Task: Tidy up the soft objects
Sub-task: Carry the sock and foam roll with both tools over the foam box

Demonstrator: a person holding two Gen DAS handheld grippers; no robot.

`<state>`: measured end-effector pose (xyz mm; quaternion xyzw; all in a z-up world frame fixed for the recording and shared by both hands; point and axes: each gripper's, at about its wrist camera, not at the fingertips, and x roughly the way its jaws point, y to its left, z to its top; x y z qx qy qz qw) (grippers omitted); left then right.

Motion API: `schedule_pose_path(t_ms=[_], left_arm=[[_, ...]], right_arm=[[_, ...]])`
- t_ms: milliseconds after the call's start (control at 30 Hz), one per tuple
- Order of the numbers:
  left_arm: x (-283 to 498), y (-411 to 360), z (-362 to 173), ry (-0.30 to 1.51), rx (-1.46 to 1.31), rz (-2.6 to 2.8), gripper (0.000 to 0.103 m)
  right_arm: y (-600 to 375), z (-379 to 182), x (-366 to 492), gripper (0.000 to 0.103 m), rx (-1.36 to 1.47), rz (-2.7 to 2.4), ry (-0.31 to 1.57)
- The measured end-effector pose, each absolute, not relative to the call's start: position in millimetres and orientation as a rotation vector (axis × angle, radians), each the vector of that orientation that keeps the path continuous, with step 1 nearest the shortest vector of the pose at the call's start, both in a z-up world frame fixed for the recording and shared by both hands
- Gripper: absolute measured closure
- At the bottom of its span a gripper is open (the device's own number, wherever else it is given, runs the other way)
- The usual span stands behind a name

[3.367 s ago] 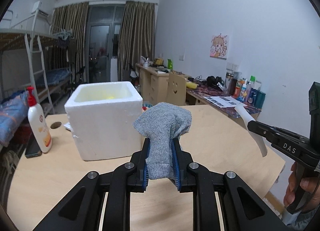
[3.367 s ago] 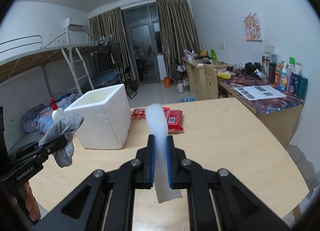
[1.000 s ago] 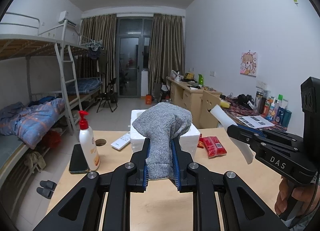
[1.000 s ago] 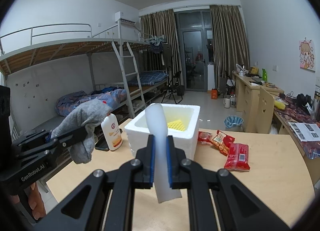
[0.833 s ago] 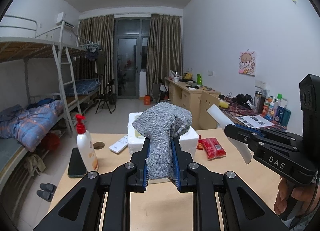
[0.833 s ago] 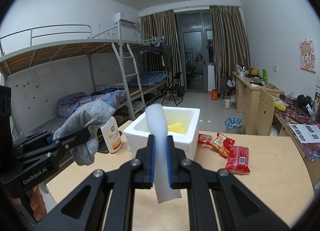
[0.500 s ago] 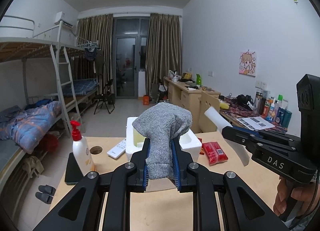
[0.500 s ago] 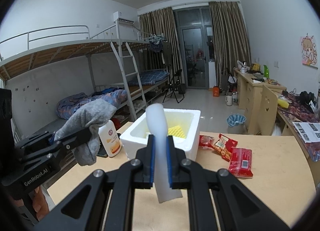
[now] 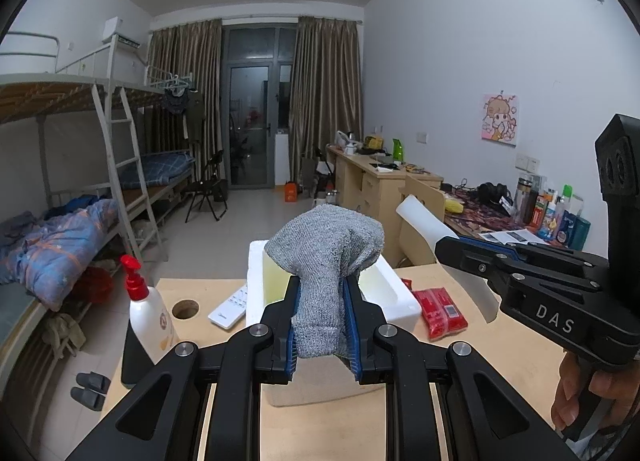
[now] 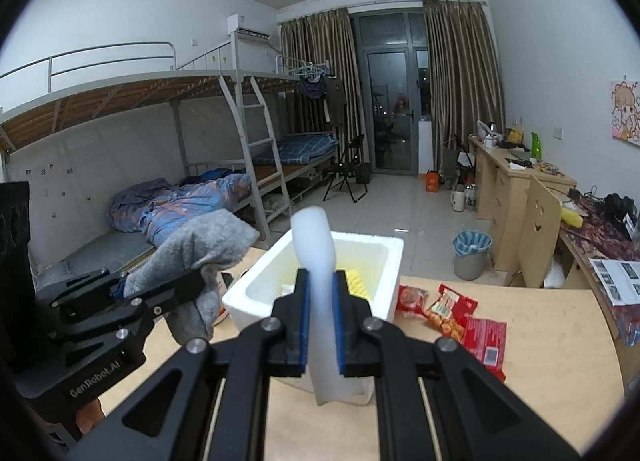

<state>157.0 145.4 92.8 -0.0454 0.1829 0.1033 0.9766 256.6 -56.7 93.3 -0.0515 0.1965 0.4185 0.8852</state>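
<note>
My left gripper (image 9: 322,321) is shut on a grey knitted sock (image 9: 325,261) and holds it above the near edge of a white foam box (image 9: 396,297). My right gripper (image 10: 320,325) is shut on a white foam strip (image 10: 316,257), raised over the near side of the same foam box (image 10: 384,301). A yellow ridged sponge (image 10: 356,281) lies inside the box. Each gripper shows in the other's view: the right one (image 9: 440,237) at the right, the left one (image 10: 160,285) at the left with the sock (image 10: 208,237).
On the wooden table (image 10: 552,373) lie red snack packets (image 10: 452,313), also seen in the left wrist view (image 9: 440,313). A white pump bottle (image 9: 148,313), a black phone (image 9: 132,357) and a white remote (image 9: 232,307) sit left of the box. Bunk beds stand at left, desks at right.
Both grippers have risen and moved forward over the box, still holding the sock and the foam strip. The box now lies right under the fingertips and its inside shows more.
</note>
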Motion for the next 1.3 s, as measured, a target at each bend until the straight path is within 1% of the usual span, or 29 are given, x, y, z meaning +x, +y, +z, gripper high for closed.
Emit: schedule_pose_path(t_ms=[733, 1033, 1300], left_arm=[[240, 170, 100, 0.373, -0.089, 0.203, 0.082], [276, 184, 85, 0.418, -0.113, 0.204, 0.082], [292, 193, 71, 0.461, -0.111, 0.210, 0.082]], right_arm=[[-34, 93, 309, 0.090, -0.133, 0.835, 0.411], [-23, 79, 328, 0.090, -0.131, 0.830, 0.473], [-20, 80, 329, 0.090, -0.147, 0.819, 0.480]])
